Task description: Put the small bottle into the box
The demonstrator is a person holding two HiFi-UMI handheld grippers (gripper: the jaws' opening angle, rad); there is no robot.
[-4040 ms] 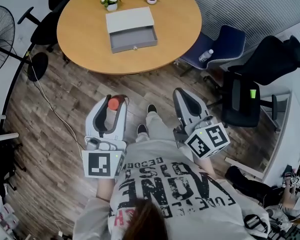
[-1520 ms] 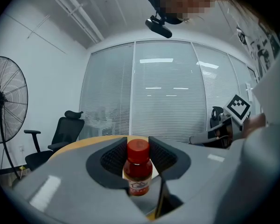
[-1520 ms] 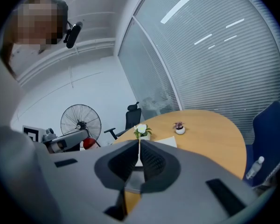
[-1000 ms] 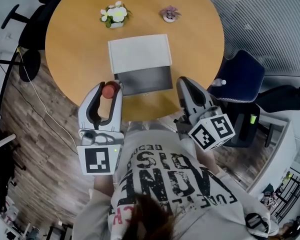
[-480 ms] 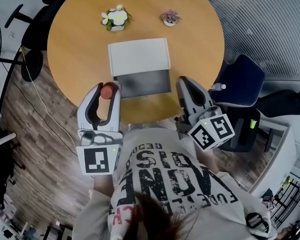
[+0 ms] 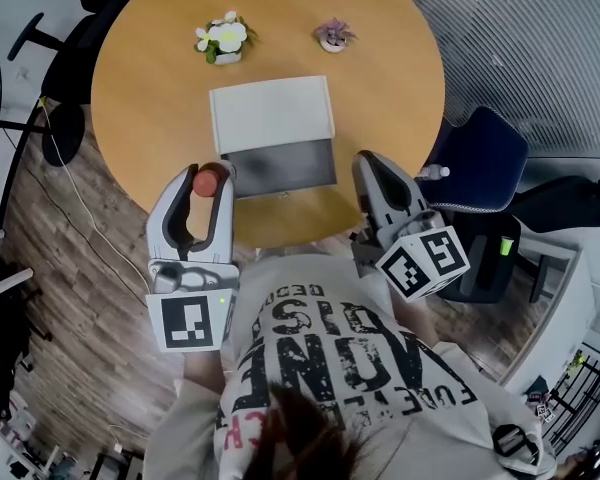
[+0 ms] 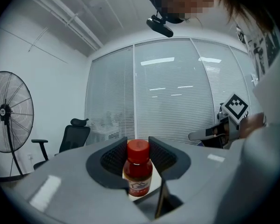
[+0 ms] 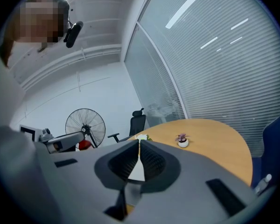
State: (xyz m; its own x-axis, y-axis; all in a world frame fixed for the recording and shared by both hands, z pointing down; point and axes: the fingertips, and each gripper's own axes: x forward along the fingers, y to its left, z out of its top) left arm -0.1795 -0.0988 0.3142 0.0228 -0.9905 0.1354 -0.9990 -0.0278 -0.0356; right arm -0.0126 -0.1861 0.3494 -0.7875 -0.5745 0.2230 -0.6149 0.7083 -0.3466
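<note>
A small bottle (image 6: 209,181) with a red cap and reddish contents stands upright between the jaws of my left gripper (image 6: 208,176), which is shut on it at the table's near edge. In the left gripper view the bottle (image 7: 138,169) fills the gap between the ribbed pads. The grey-white box (image 6: 270,116) lies mid-table with its drawer (image 6: 280,166) pulled out toward me, just right of the bottle. My right gripper (image 6: 372,171) hovers by the drawer's right corner; its jaws meet tip to tip (image 8: 139,154) with nothing between them.
The round wooden table (image 6: 150,88) carries two small flower pots (image 6: 220,38) (image 6: 333,36) behind the box. A blue chair (image 6: 475,153) with a water bottle (image 6: 435,172) stands right of the table. A floor fan (image 7: 9,113) and black office chair (image 7: 72,136) stand left.
Four seconds ago both grippers hung over the wooden floor short of the table; now they are at its near edge by the drawer. Within the last second little has shifted.
</note>
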